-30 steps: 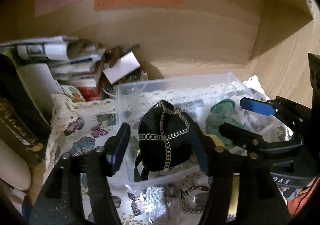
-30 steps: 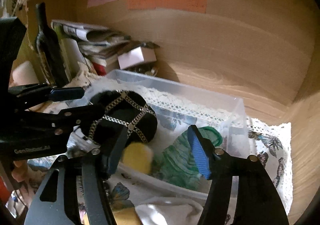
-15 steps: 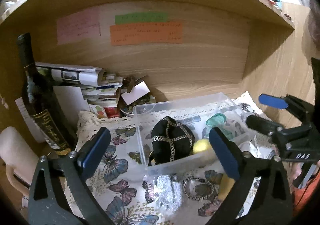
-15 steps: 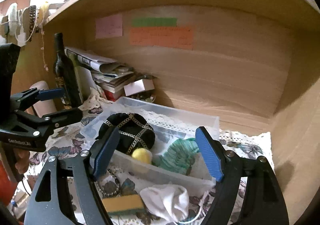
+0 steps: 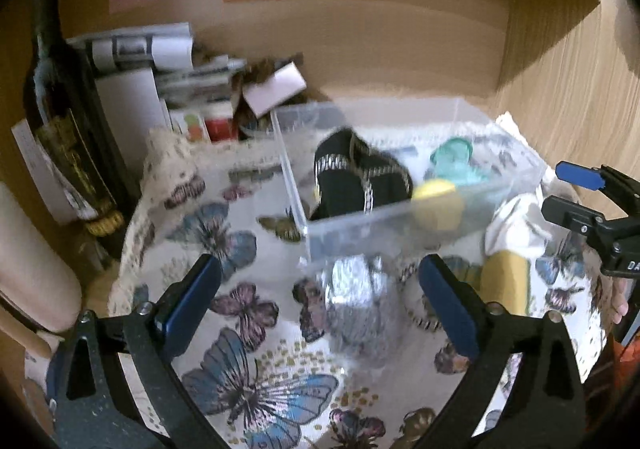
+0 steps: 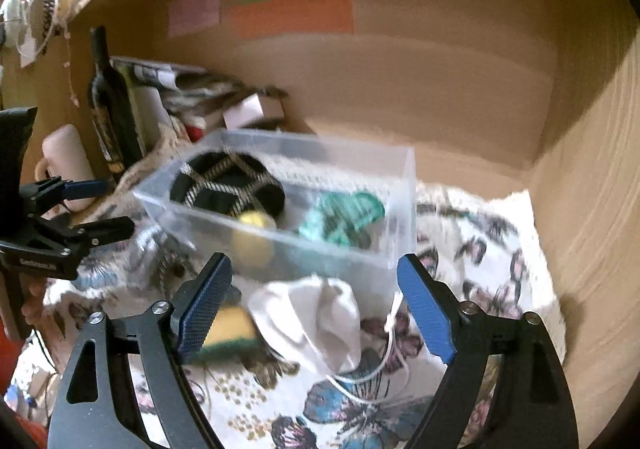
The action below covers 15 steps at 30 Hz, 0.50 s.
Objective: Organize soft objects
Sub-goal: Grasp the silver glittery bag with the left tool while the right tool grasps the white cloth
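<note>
The left gripper [image 5: 320, 301] is spread wide with nothing between its blue pads, hovering over the butterfly-print cloth [image 5: 240, 377]. Between its fingers, a little ahead, lies a blurred silvery mesh item [image 5: 356, 309], with a beaded loop [image 5: 416, 313] just to its right. Ahead of the tips sits the clear plastic bin [image 5: 360, 225]. Inside it are 3 soft things: a black pouch with chain trim [image 5: 356, 181] on the left, a yellow ball [image 5: 438, 205] against the near wall, and a green knitted piece [image 5: 454, 159] behind the ball.

The right gripper [image 6: 316, 301] is likewise released and empty. Between its fingers, on the cloth just in front of the bin, rests a white drawstring bag [image 6: 316, 317], its cord trailing toward the right finger. By the left finger lies a yellow sponge with a green underside [image 6: 226, 333], touching or nearly touching the bag; blur prevents telling which. Far to the left of both tools a dark wine bottle [image 5: 60, 117] stands upright beside a stack of papers and booklets [image 5: 168, 61].
</note>
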Each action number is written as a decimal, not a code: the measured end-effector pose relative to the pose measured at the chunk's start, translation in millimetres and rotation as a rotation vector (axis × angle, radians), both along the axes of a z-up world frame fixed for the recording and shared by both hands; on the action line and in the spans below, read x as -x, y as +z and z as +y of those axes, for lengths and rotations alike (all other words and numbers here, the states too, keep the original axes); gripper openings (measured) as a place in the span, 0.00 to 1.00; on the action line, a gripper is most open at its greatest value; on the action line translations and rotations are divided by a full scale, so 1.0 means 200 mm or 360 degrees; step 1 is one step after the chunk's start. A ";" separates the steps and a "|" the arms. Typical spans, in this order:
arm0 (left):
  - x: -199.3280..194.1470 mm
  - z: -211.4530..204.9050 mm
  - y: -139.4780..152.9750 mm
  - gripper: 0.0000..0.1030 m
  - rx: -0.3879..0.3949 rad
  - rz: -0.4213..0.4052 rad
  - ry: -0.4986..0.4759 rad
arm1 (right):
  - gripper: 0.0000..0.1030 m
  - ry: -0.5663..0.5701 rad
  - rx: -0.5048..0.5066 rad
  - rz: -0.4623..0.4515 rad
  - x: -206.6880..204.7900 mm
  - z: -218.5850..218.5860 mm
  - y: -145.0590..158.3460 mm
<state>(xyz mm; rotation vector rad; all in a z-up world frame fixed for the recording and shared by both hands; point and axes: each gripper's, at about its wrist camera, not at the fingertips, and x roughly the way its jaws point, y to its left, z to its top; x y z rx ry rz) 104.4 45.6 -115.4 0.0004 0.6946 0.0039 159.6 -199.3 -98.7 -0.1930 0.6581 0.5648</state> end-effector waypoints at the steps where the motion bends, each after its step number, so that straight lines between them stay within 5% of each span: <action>1: 0.00 0.01 -0.02 0.98 0.0004 0.0024 -0.0003 | 0.81 -0.0010 0.0015 0.0012 0.00 -0.01 -0.02; 9: -0.02 0.03 -0.15 0.91 0.0096 0.0182 -0.0035 | 0.77 -0.0004 0.0037 0.0136 -0.04 -0.02 -0.14; 15: -0.05 0.08 -0.20 0.70 0.0316 0.0256 -0.0089 | 0.48 0.0073 0.0043 0.0180 -0.03 0.01 -0.18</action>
